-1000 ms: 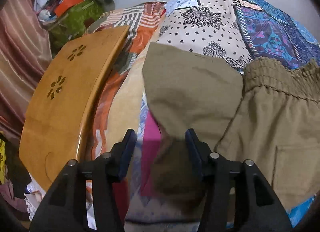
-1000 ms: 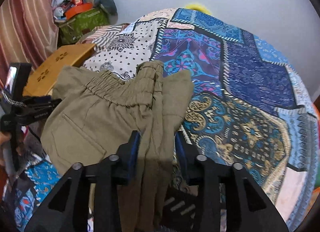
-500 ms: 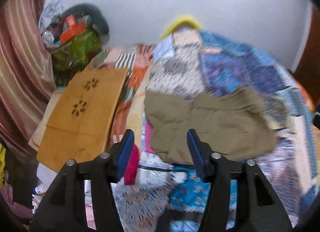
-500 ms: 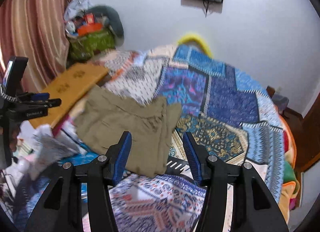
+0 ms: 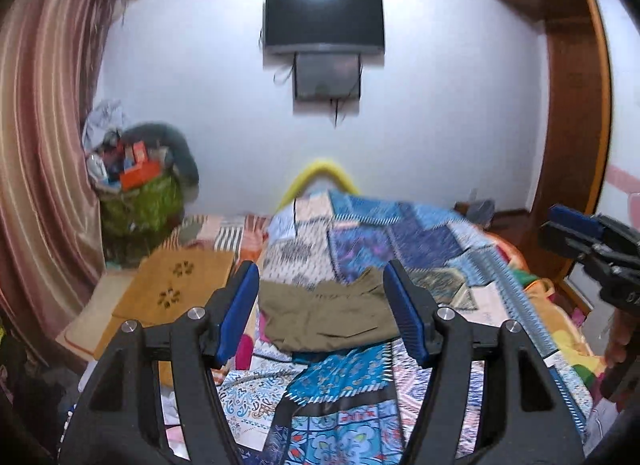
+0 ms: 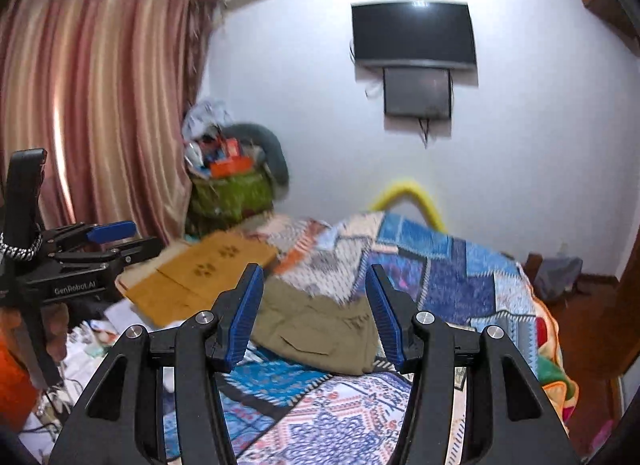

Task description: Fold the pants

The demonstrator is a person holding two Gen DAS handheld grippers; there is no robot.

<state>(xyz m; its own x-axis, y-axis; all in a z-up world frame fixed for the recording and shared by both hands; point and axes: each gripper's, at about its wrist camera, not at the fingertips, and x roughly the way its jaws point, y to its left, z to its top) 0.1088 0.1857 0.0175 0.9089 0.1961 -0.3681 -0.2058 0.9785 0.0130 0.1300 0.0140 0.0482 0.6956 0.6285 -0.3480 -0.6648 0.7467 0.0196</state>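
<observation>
The olive cargo pants (image 5: 326, 319) lie folded into a compact stack on the patchwork bedspread (image 5: 404, 237), centre of both frames. Both the left gripper (image 5: 320, 313) and right gripper (image 6: 314, 315) hang above, fingers spread wide and empty. Soft, light woven cloth: pinch stacked edges, since loose layers likely slide apart.

Black jaws—blue ribbed pads (image 5: 404, 315).
</observation>
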